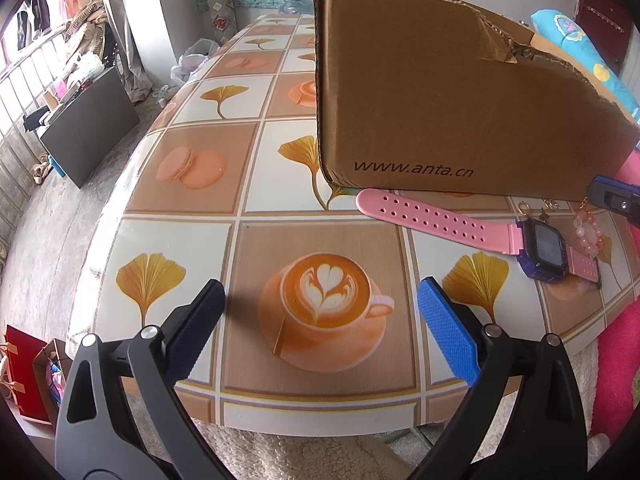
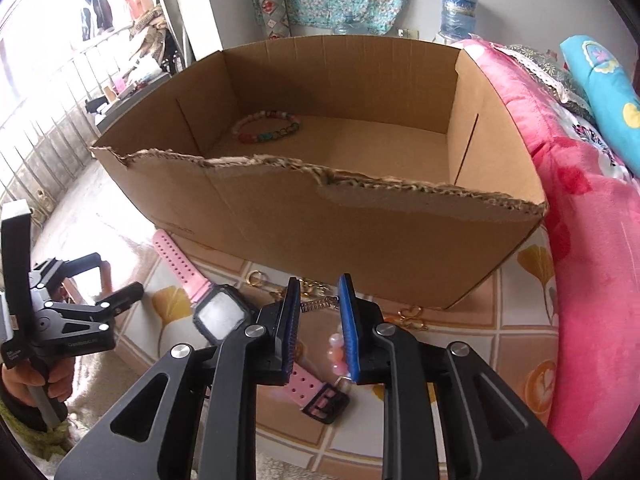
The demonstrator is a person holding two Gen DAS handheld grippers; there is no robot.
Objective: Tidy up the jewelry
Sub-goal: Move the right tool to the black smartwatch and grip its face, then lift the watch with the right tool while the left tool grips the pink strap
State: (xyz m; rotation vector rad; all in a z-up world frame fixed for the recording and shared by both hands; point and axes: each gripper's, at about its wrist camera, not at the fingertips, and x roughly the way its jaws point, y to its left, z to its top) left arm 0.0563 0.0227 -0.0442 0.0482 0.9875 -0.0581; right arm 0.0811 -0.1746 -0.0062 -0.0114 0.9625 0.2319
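**Jaws Over the Jewelry, One Bracelet Boxed**

Nearest our lens on the right wrist, the right gripper [image 2: 319, 300] has its two blue-padded fingers drawn near each other with a narrow gap between them; a pink bead bracelet [image 2: 338, 350] shows beside the inner face of the right finger, but we cannot tell whether the pads touch it. Under the fingers lies the pink-strapped watch [image 2: 219, 317], its dark square face at about nine o'clock from the fingertips, its buckle end toward six. Small gold-coloured pieces [image 2: 412, 315] sit on the table at about three o'clock, just in front of the cardboard box [image 2: 360, 232].

We see the box standing open at twelve o'clock, its near wall torn along the top edge. Inside, toward the far left corner, rests a multicoloured bead bracelet [image 2: 267, 126]. At nine o'clock our other tool is in view, held in a hand [image 2: 28, 384].

From the left wrist, the left gripper [image 1: 320, 292] is spread wide over the printed tablecloth [image 1: 200, 240], holding nothing, a latte-cup picture between its fingers. Here the watch sits at about three o'clock, its long strap reaching toward the corner of the box.
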